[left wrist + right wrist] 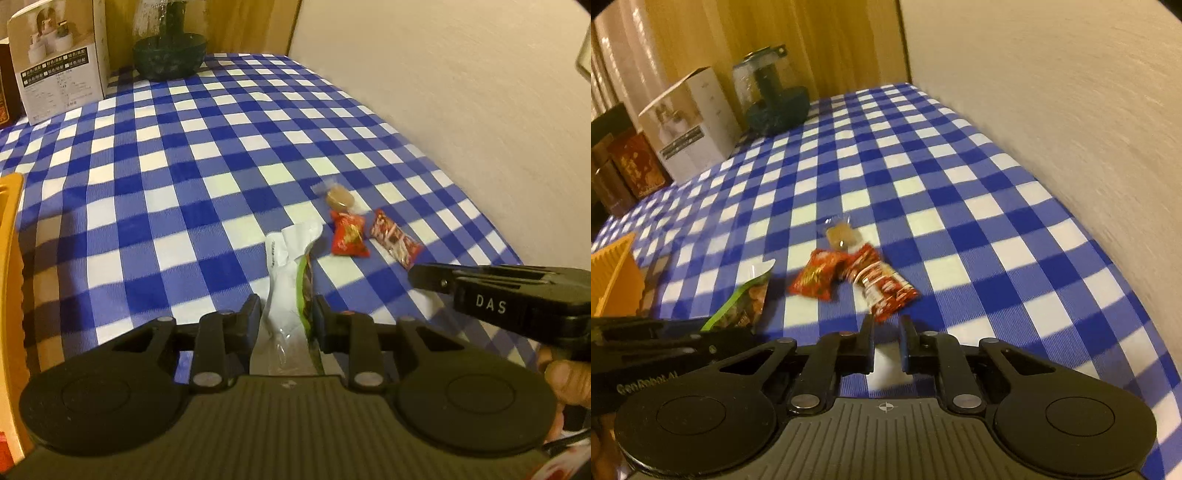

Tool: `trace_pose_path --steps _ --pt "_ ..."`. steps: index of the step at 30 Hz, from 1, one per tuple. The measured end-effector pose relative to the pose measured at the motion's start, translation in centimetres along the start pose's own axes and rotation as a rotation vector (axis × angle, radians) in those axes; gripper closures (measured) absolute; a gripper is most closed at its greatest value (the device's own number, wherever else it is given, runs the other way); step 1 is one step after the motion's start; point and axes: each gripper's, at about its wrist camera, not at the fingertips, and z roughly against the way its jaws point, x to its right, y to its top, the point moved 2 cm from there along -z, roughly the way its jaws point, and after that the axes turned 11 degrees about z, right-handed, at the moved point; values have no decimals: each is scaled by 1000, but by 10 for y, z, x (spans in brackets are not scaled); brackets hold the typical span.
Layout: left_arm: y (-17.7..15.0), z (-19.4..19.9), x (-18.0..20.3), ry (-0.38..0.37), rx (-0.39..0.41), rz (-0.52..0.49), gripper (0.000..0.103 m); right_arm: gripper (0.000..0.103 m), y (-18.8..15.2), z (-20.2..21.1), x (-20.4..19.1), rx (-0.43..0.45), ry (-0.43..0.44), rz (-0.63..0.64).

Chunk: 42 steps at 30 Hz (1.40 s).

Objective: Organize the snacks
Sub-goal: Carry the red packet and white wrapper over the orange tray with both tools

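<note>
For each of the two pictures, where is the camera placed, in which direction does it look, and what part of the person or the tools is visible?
Left wrist view: sits on the left gripper, looks along its fingers over the checked tablecloth; the fingers pinch a white-and-green snack packet; the right gripper and a fingertip enter at right.
Right wrist view: sits on the right gripper, facing the red snack packets; its fingers hold nothing.
Shared: tablecloth, red packets, wrapped brown candy, white box, orange basket.
</note>
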Motion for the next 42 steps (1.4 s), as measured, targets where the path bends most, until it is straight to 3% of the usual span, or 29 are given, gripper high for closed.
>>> trace_pose_path --steps 4,8,14,17,25,27,42 --pt "3 3 0 -7 25 1 66 88 -2 10 -1 40 3 13" --pt "4 -6 4 34 22 -50 65 58 1 10 -4 74 -24 52" --pt "5 -12 9 59 23 -78 66 58 11 -3 2 102 -15 68" --pt "7 -14 11 67 24 -78 79 58 14 -14 -1 97 -16 106" --pt "9 -14 10 61 24 -48 80 60 16 -33 -12 107 -33 234" --pt "9 -14 10 61 24 -43 80 77 17 -32 -11 102 -38 231" --pt "2 9 18 4 18 23 80 80 6 16 0 77 -13 32"
